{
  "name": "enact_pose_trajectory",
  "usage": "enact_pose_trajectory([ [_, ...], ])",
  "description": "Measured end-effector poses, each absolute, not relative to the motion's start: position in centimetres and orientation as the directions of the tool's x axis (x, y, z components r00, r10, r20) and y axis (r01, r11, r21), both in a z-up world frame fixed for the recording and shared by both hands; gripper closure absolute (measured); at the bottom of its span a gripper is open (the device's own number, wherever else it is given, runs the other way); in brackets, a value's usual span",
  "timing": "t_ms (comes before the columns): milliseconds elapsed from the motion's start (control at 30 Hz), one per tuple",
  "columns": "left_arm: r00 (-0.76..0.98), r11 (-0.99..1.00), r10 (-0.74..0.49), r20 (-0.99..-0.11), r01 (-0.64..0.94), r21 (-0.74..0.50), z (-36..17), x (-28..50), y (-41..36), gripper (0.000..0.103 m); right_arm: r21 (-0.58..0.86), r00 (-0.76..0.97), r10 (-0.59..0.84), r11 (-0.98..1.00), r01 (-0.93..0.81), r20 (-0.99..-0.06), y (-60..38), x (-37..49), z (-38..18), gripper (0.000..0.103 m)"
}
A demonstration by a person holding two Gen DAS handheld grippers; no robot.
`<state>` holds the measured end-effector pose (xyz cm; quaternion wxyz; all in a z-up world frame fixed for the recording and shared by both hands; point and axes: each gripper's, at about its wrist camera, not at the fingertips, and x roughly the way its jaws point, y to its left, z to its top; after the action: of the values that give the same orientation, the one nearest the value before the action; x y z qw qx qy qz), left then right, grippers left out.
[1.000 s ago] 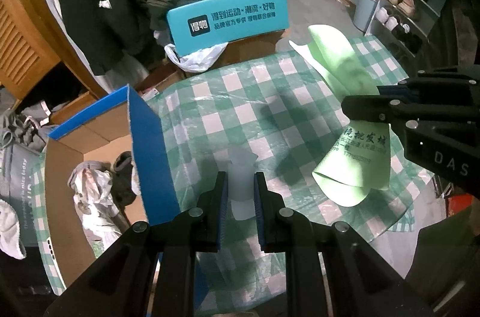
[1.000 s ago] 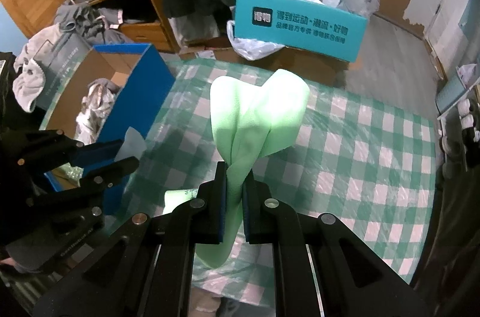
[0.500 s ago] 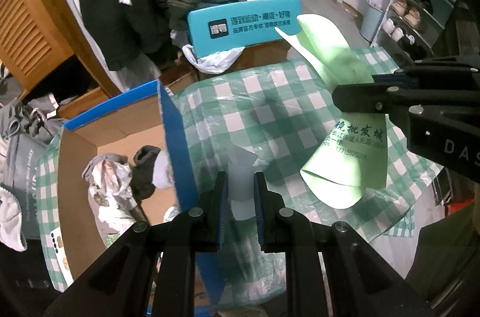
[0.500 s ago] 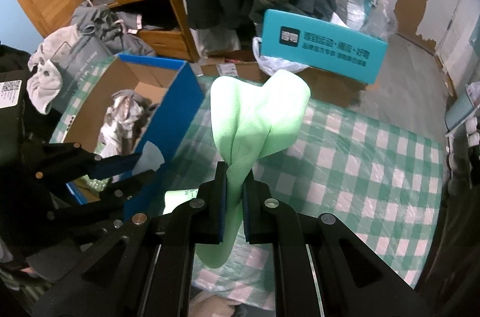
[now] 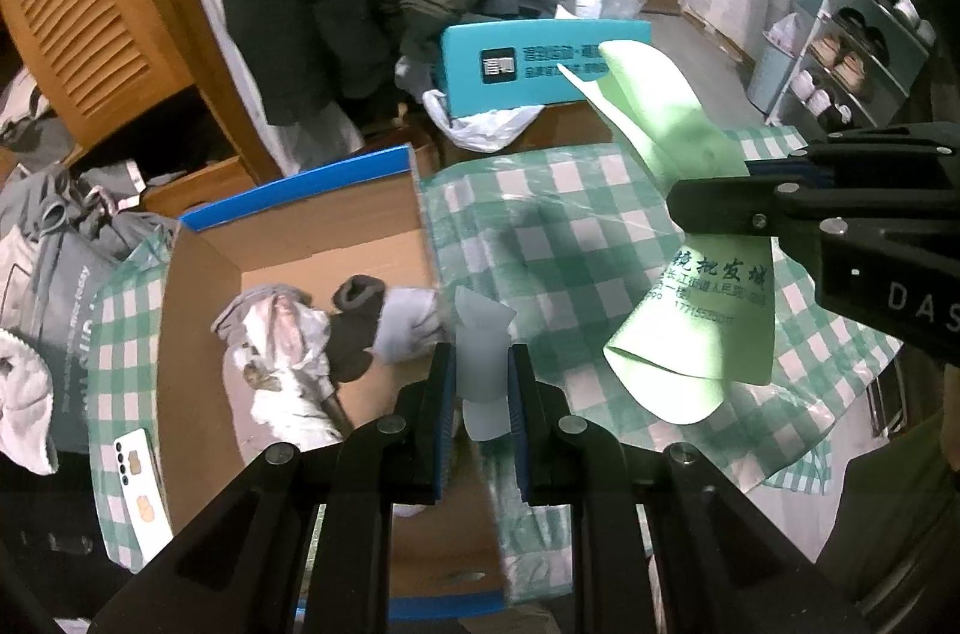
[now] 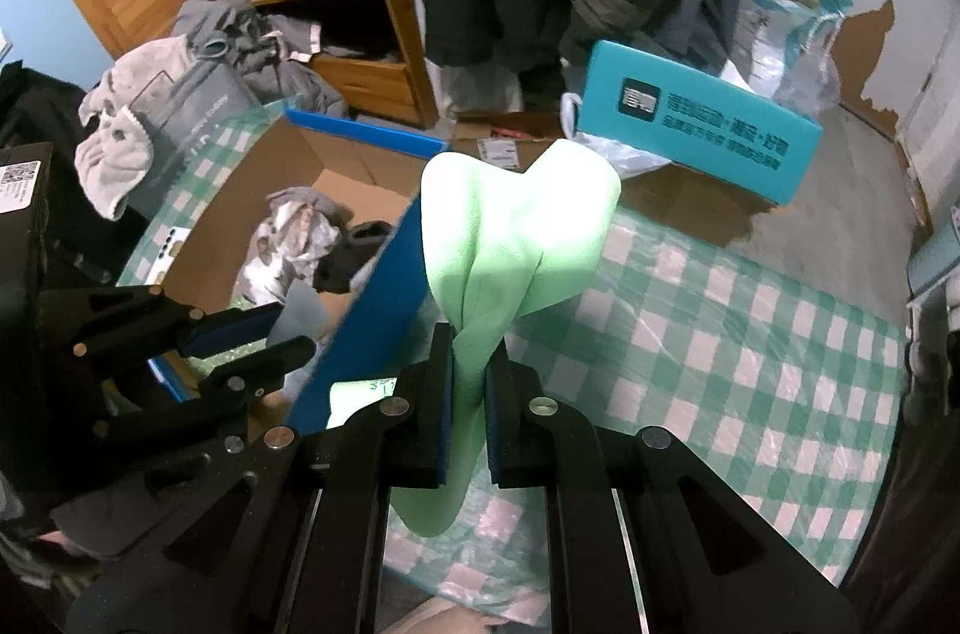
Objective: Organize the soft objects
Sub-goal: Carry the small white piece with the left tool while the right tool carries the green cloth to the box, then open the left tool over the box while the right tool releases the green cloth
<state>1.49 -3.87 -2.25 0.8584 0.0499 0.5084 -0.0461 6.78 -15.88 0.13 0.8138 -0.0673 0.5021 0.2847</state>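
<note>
The biggest thing here is the table with its green and white checked cover (image 6: 750,334), and a cardboard box (image 5: 198,334) with blue edges sits on its left part. Inside the box lie some bunched-up clothes (image 5: 282,364), gray and white, and a dark sock-like piece. The light green cloth (image 6: 516,238) is held up in the air above the table, just beside the box's blue wall. The right gripper (image 6: 468,388) has its jaws squeezed shut on the middle of the cloth, so the top puffs out like two ears and the rest hangs down below. The left gripper (image 5: 483,382) has its jaws closed on a small pale gray piece (image 5: 483,346) of soft stuff, held over the near edge of the box; what that piece is cannot be told. The green cloth looks very light and floppy. It bends and folds wherever it is pinched, and it should not break or slip much, since cloth grips well. Holding it at the bunched middle seems a good spot, because the loose ends then hang free and can drop into the box. On the hanging part, seen from the left wrist, there is dark printed Chinese writing and a line of numbers that starts with 1771, but the rest is too blurry. Behind the table stands a teal box (image 6: 702,124) with a dark square logo and white Chinese words. The right gripper's side shows the letters "DAS".
</note>
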Motion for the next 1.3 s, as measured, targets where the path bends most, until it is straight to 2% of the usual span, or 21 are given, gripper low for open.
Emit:
enact_pose_trajectory([
  [667, 0.459, 1.0, 0.02, -0.888, 0.01, 0.028, -3.5, 0.9, 3.6, 0.087, 0.224, 0.247, 0.44, 0.774, -0.593, -0.863, -8.7, 6.9, -1.0, 0.095],
  [1300, 0.408, 0.997, 0.039, -0.912, -0.071, 0.012, -5.8, 0.5, 8.3, 0.086, 0.22, 0.171, 0.421, 0.729, -0.648, -0.891, -2.7, 7.1, -3.3, 0.095],
])
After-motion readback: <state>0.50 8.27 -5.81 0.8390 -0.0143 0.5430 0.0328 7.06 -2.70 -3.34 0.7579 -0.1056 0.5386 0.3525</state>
